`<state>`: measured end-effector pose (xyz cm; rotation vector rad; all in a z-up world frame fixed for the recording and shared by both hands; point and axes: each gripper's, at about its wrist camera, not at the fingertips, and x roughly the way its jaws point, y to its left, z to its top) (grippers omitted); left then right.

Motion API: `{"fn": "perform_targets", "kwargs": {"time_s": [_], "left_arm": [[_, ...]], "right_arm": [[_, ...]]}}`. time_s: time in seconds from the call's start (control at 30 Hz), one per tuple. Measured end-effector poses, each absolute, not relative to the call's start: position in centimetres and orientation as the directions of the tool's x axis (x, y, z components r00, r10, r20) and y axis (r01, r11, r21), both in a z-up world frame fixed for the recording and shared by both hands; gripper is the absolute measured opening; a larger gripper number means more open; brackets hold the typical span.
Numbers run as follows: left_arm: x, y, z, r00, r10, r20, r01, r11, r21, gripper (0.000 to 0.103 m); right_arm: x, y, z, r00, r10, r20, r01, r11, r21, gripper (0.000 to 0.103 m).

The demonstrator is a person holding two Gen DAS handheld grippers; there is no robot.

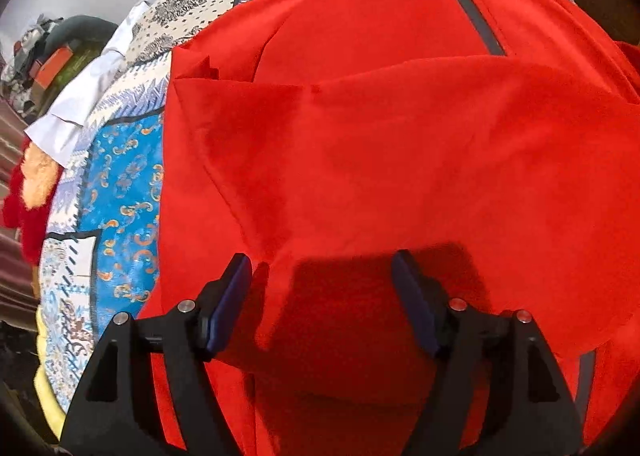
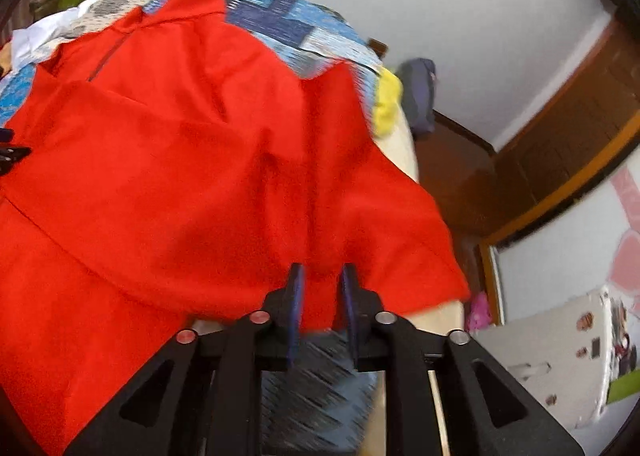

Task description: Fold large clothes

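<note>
A large red zip jacket [image 1: 360,144] lies spread on a bed, with a grey zipper [image 1: 468,8] near its collar and one sleeve folded across the body. My left gripper [image 1: 322,268] is open just above the red fabric near the lower part, holding nothing. In the right wrist view the jacket [image 2: 168,160] fills the left and middle. My right gripper [image 2: 322,276] has its jaws narrowed around a fold of the jacket's edge, the red cloth lying between the pads near the bed's side.
A blue and white patterned quilt [image 1: 120,192] covers the bed. A white cloth [image 1: 84,104] and a red and tan fluffy item [image 1: 32,184] lie at its left edge. A yellow item [image 2: 386,104] and wooden furniture [image 2: 520,160] stand at the right.
</note>
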<state>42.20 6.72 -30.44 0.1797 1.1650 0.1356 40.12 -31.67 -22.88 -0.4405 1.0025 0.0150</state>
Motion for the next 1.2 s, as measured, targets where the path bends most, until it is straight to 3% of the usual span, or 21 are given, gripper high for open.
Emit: {"fn": "perform_targets", "kwargs": {"time_s": [0.03,0.07,0.1,0.13,0.27,0.37,0.47,0.57,0.83,0.9,1.07,1.13,1.2], "left_arm": [[42.2,6.6,-30.4,0.388,0.207,-0.898,-0.014,0.976,0.219,0.073],[42.3,6.6,-30.3,0.385,0.214,-0.898,-0.013,0.974,0.226,0.073],[42.6,6.7,-30.2,0.379,0.219,-0.899,-0.011,0.973,0.232,0.073],[42.6,6.6,-30.1,0.371,0.222,-0.902,-0.009,0.972,0.235,0.072],[43.6,6.2,-28.5,0.344,0.179,-0.922,-0.007,0.982,0.189,0.066],[43.9,4.1,-25.0,0.439,0.148,-0.886,-0.009,0.987,0.16,0.066],[44.4,1.7,-22.6,0.48,0.079,-0.874,0.022,0.995,0.101,0.071],[45.0,-1.4,-21.3,0.501,-0.021,-0.865,0.082,0.996,0.023,0.079],[47.0,-9.8,-23.9,0.464,-0.073,-0.883,0.252,0.966,0.052,0.08],[47.6,-10.9,-24.9,0.456,-0.057,-0.888,0.261,0.963,0.072,0.08],[48.0,-11.3,-25.6,0.475,-0.045,-0.879,0.272,0.957,0.098,0.08],[47.8,-10.7,-25.3,0.485,-0.028,-0.874,0.268,0.956,0.118,0.08],[47.8,-10.1,-24.8,0.501,-0.006,-0.865,0.252,0.957,0.14,0.08]], "right_arm": [[39.9,-32.5,-23.1,0.53,-0.215,-0.82,-0.192,0.912,-0.363,0.046],[39.6,-33.5,-22.9,0.531,-0.218,-0.819,-0.172,0.918,-0.356,0.079],[39.0,-35.2,-22.5,0.54,-0.207,-0.816,-0.14,0.934,-0.33,0.094],[38.6,-36.6,-22.4,0.533,-0.192,-0.824,-0.123,0.946,-0.3,0.102],[38.2,-41.7,-22.6,0.476,-0.108,-0.873,-0.047,0.988,-0.147,0.102],[39.4,-45.1,-22.3,0.461,0.024,-0.887,0.032,0.999,0.043,0.102],[41.5,-48.1,-22.1,0.473,0.19,-0.861,0.122,0.953,0.277,0.102],[42.8,-49.9,-23.1,0.475,0.261,-0.84,0.223,0.888,0.402,0.101],[46.9,-51.9,-27.9,0.44,0.365,-0.82,0.384,0.749,0.54,0.083],[47.6,-52.3,-28.3,0.465,0.35,-0.813,0.405,0.733,0.547,0.073],[49.0,-53.2,-28.5,0.488,0.297,-0.821,0.451,0.719,0.528,0.024],[49.3,-53.1,-27.7,0.503,0.277,-0.818,0.435,0.737,0.517,0.01],[49.3,-52.9,-26.6,0.53,0.272,-0.803,0.407,0.75,0.522,0.008]]}}
